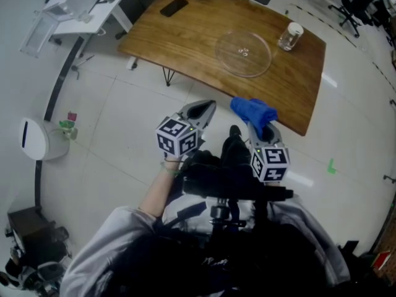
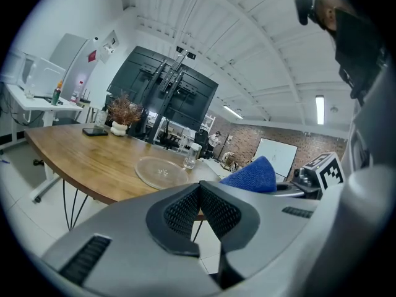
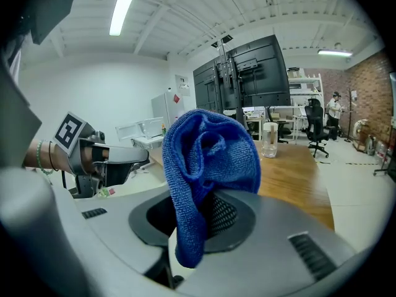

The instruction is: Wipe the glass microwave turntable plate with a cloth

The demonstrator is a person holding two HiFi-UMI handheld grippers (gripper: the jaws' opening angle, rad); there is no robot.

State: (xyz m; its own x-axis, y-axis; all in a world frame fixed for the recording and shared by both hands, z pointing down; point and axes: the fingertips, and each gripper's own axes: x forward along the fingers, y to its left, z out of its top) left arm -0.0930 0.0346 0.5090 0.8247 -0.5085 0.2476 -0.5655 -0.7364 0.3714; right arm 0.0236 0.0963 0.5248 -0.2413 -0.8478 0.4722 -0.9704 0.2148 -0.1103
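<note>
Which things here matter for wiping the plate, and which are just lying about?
Job:
blue cloth, clamped in the right claw
glass turntable plate

Lying about:
lidded jar
phone
potted plant

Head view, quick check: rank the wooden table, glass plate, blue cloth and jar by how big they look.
1. wooden table
2. glass plate
3. blue cloth, close behind the plate; it is nearer the camera, so this is unsure
4. jar
</note>
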